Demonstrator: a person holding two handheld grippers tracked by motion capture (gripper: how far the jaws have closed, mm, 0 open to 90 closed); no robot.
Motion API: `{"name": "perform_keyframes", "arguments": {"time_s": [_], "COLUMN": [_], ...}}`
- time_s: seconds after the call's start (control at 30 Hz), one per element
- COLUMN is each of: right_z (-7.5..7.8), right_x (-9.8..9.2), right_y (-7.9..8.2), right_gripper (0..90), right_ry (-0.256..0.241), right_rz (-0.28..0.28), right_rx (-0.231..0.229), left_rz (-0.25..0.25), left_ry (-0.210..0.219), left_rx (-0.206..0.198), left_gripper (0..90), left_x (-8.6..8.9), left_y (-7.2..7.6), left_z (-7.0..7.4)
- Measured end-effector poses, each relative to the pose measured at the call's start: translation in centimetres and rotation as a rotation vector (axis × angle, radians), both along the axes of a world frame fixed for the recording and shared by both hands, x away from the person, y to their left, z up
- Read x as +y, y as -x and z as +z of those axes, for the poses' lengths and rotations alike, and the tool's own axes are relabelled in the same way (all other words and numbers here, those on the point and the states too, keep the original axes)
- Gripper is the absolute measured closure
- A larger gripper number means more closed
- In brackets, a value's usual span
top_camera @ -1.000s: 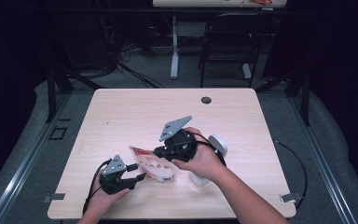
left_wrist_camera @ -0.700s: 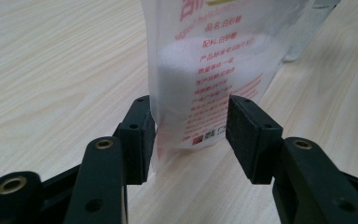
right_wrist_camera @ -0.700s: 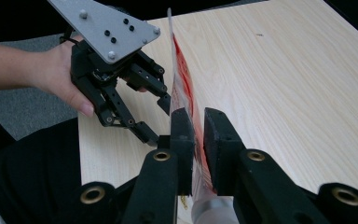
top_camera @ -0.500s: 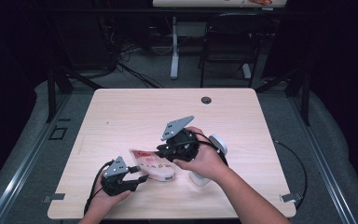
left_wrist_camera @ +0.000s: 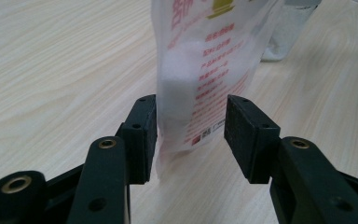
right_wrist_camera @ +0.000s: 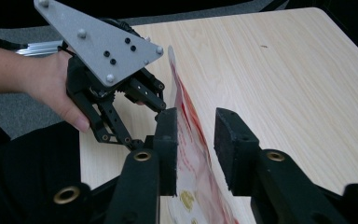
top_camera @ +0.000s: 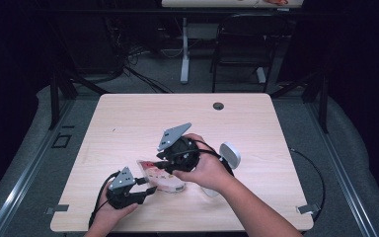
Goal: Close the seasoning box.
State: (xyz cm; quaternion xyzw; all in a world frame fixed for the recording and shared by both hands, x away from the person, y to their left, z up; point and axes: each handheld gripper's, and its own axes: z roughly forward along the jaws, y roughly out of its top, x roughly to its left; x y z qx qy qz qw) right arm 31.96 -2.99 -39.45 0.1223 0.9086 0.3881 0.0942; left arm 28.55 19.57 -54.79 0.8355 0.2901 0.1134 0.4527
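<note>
pouch [top_camera: 160, 177] flat-ish on table [top_camera: 128, 118], at 6 o'clock of the top, between the two claws. long axis from 10 to 4 o'clock in the high view. left claw [top_camera: 148, 190] at the pouch's 7 o'clock end, right claw [top_camera: 162, 164] at its 12 o'clock edge; both about equally near, each with an edge of the pouch between its jaws.

left gripper view: jaws parted, pouch [left_wrist_camera: 205, 70] standing in the gap, its lower edge against the left-hand pad, right-hand pad apart from it. released, not yet clenched.

right gripper view: jaws parted too, thin edge of the pouch [right_wrist_camera: 189, 154] running up between them, close to the left-hand pad, clear of the other. released as well. other claw [right_wrist_camera: 156, 105] beyond, at 11 o'clock, on the same pouch.

look of the pouch: translucent white film, red print and a yellow mark near one end, a small code square by the lower edge; white filling inside, bulging a little; soft, edge wavy. white round thing [top_camera: 229, 155] at 3 o'clock of the right hand, apart from the pouch.

judged: coming move turns on closing both claws across the film's thickness, at opposite ends.
</note>
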Motion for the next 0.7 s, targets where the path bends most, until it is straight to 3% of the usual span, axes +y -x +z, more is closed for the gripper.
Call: {"name": "perform_keyframes", "arguments": {"time_s": [0.2,0.7], "right_z": [0.2,-0.5], "right_x": [1.1,3.2], "right_y": [-0.2,-0.7], "right_gripper": [71.2,70.9], "right_ry": [0.0,0.051], "right_rz": [0.004,0.011], "right_rx": [0.004,0.002], "left_rz": [0.02,0.026], "left_ry": [0.019,0.01], "left_rx": [0.008,0.016], "left_gripper": [54.4,54.4], "left_x": [0.7,1.1], "left_y": [-0.1,-0.2], "left_z": [0.0,-0.1]}}
